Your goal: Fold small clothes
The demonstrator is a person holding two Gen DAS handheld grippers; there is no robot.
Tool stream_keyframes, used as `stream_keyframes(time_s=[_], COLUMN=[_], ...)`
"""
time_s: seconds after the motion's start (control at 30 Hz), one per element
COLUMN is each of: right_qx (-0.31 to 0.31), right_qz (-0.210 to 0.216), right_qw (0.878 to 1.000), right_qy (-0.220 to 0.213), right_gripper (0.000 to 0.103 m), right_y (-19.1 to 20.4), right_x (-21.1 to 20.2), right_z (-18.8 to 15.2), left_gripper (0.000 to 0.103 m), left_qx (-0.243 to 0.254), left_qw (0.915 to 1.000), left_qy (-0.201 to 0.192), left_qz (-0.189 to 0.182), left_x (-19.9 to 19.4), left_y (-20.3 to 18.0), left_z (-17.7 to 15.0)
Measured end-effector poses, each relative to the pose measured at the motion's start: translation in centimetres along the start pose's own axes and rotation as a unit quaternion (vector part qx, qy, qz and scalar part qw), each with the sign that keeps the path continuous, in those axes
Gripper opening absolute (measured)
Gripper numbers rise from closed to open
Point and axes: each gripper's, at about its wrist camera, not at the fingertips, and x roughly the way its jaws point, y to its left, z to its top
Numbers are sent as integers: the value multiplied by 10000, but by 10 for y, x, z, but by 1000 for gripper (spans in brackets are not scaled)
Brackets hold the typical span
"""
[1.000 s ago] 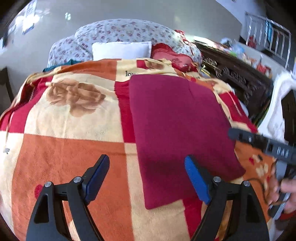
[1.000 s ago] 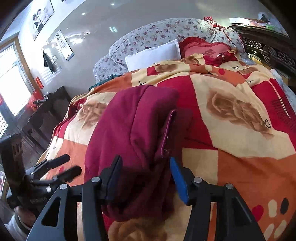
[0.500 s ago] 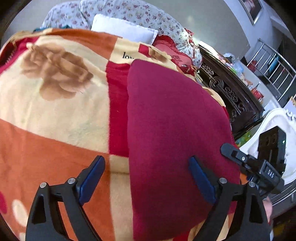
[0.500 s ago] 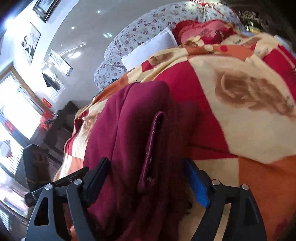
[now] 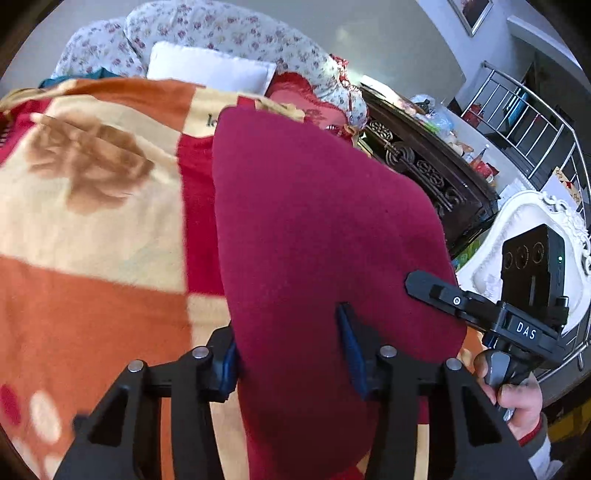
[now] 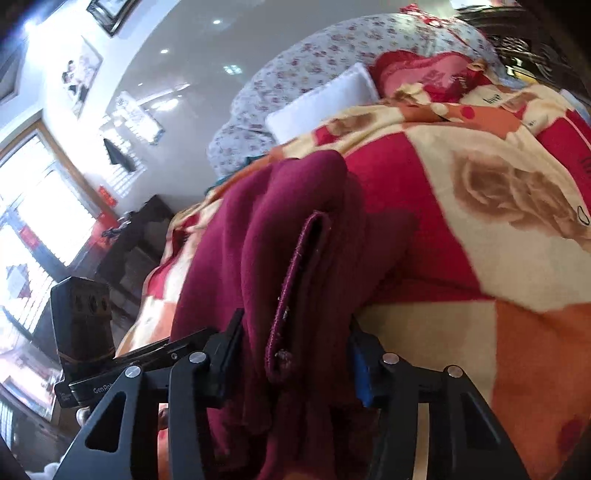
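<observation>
A maroon garment (image 5: 314,221) lies folded lengthwise on a checked orange, cream and red blanket (image 5: 92,229). My left gripper (image 5: 290,356) is at the garment's near end, jaws closing, with the cloth filling the gap and both blue pads against it. In the right wrist view the garment (image 6: 295,206) bunches up in thick folds. My right gripper (image 6: 295,350) is closing on that bunch, pads pressing its sides. The right gripper (image 5: 480,310) also shows at the garment's right edge, held by a hand (image 5: 521,402).
A white pillow (image 5: 210,70) and floral bedding (image 5: 229,33) lie at the far end. Dark carved furniture (image 5: 424,166), a white ornate chair (image 5: 517,229) and a metal railing (image 5: 535,122) stand to the right. A dark cabinet (image 6: 136,236) stands under bright windows.
Both grippers' jaws went from standing wide around the garment to squeezing in on it. The cloth between the right fingers now bunches tighter.
</observation>
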Motion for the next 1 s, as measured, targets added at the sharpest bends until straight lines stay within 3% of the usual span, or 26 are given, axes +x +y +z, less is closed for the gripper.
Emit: stream_keyframes(time_s=[0.13, 0.23, 0.33, 0.4, 0.5, 0.6, 0.73, 0.9, 1.0], right_qx=[-169, -75, -201, -433, -576, -1114, -1597, -2103, -1865], right_qz=[251, 355, 95, -303, -435, -497, -473, -1405, -1355], right_qw=[9992, 9975, 9940, 9912, 9942, 9911, 9836, 9604, 9658], right_qy=[261, 605, 1074, 1212, 797, 543, 690, 1171, 1188], right_gripper=[54, 57, 62, 64, 64, 63, 52, 35, 34], right_y=[42, 60, 64, 67, 75, 100, 126, 116, 98], right_x=[-8, 3, 22, 23, -4, -24, -4, 59, 67], right_z=[-27, -58, -81, -90, -84, -71, -67, -75, -72], left_gripper=[46, 47, 48, 49, 57, 62, 74, 75, 80], left_qx=[-185, -191, -183, -225, -228, 152, 422, 782, 750], left_qw=[9996, 9982, 9940, 9890, 9882, 9800, 9721, 9589, 9588], left_qy=[172, 362, 682, 900, 580, 308, -14, 88, -17], left_qz=[133, 441, 832, 1152, 1396, 1960, 2306, 2726, 2739], left_x=[-48, -77, -82, -75, -87, -101, -109, -84, -80], left_y=[3, 8, 18, 27, 29, 14, -2, -3, -1], left_z=[-20, -45, -72, -87, -96, -96, -101, -108, -109])
